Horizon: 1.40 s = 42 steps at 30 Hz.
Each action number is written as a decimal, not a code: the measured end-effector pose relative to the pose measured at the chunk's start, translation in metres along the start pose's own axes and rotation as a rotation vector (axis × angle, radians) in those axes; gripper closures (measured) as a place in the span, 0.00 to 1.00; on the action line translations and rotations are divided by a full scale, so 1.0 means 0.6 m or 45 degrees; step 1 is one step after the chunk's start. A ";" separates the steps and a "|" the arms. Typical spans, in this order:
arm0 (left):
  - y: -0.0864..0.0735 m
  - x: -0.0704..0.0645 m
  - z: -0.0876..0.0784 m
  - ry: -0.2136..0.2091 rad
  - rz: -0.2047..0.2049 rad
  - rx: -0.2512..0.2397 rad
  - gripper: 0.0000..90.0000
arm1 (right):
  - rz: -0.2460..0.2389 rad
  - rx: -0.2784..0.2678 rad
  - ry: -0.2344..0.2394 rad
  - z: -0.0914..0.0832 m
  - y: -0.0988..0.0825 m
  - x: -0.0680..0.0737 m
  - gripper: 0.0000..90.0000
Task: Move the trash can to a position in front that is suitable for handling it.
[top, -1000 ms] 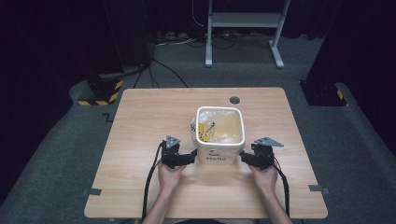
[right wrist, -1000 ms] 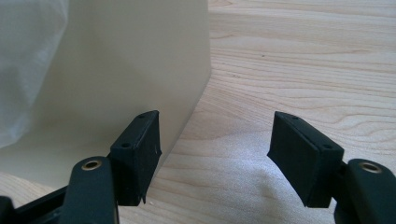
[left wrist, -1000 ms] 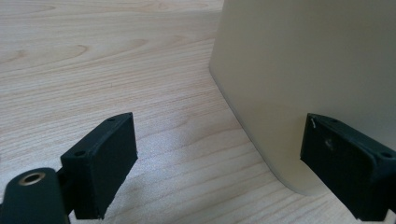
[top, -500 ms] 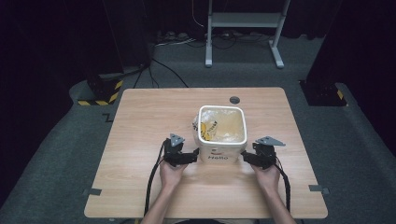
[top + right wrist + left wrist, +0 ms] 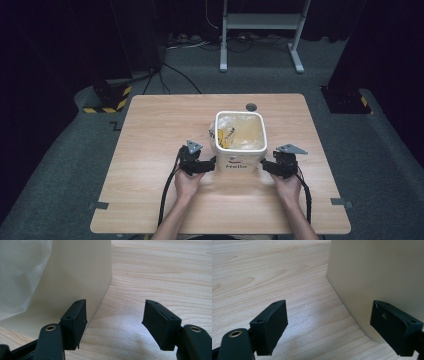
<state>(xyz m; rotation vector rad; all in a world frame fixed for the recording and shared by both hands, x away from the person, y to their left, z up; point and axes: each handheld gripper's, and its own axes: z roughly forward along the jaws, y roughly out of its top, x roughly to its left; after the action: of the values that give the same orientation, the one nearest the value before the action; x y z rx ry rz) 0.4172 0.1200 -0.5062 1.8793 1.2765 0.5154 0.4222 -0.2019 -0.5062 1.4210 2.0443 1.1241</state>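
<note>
Both grippers, left gripper (image 5: 212, 164) and right gripper (image 5: 263, 165), stood wide open, empty, flanking the white bin (image 5: 239, 161) at frame centre; squeezing its sides evenly seemed wise.

Bin (image 5: 382, 277) top beyond frame edge

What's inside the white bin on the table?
The white bin holds a clear plastic liner and something yellow at its left side. The bottom is hidden under the crumpled plastic.

High overhead view; two close low views flanking the bin (image 5: 239, 142).
</note>
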 end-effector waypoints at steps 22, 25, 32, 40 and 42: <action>0.006 0.021 0.001 0.055 -0.052 0.002 0.18 | 0.004 0.005 0.015 0.020 0.014 0.016 0.41; 0.006 0.021 0.000 0.059 -0.043 0.003 0.18 | 0.012 0.005 0.016 0.020 0.014 0.014 0.38; -0.002 0.035 -0.012 0.052 -0.073 0.023 0.17 | 0.036 0.038 -0.016 0.017 0.010 0.003 0.30; -0.037 0.075 -0.032 0.137 -0.047 0.085 0.21 | 0.016 0.074 -0.030 0.009 -0.009 -0.020 0.28; -0.048 0.087 -0.036 0.160 -0.041 0.109 0.22 | 0.001 0.111 -0.053 0.012 -0.013 -0.025 0.28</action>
<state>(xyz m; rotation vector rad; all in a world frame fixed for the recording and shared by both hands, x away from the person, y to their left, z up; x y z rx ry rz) 0.4069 0.1809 -0.5207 1.9192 1.4290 0.5778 0.4289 -0.2141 -0.5186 1.4742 2.0868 1.0086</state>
